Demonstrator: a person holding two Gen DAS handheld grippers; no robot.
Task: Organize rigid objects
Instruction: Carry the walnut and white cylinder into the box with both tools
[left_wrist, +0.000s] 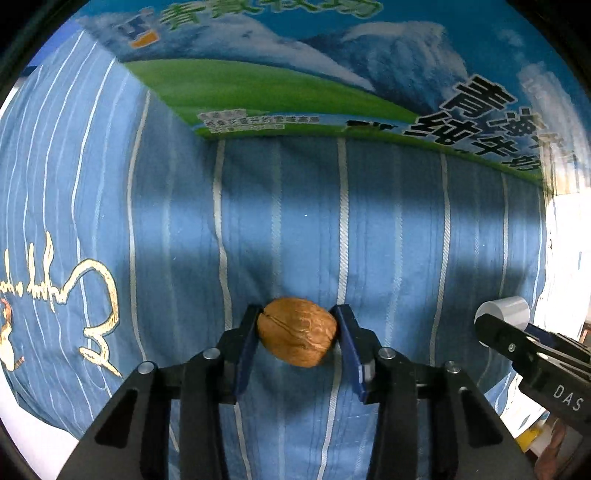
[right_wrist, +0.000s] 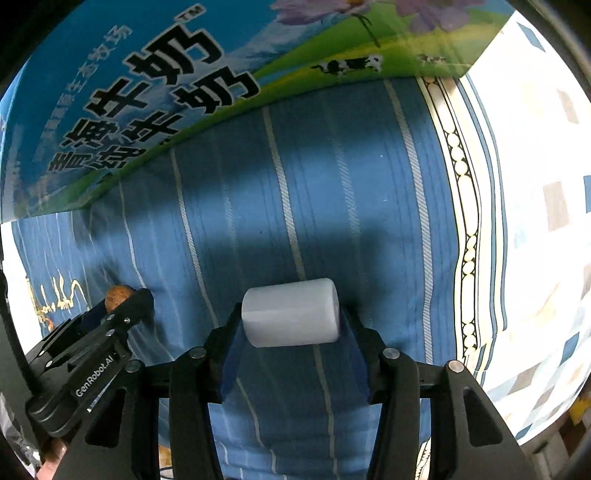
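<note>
My left gripper is shut on a brown walnut and holds it just over the blue striped cloth. My right gripper is shut on a white cylinder, lying crosswise between the pads, above the same cloth. In the left wrist view the right gripper and the white cylinder show at the right edge. In the right wrist view the left gripper and the walnut show at the left.
A milk carton box with blue, green and mountain print stands close ahead of both grippers; it also shows in the right wrist view. A white patterned sheet lies to the right of the blue cloth.
</note>
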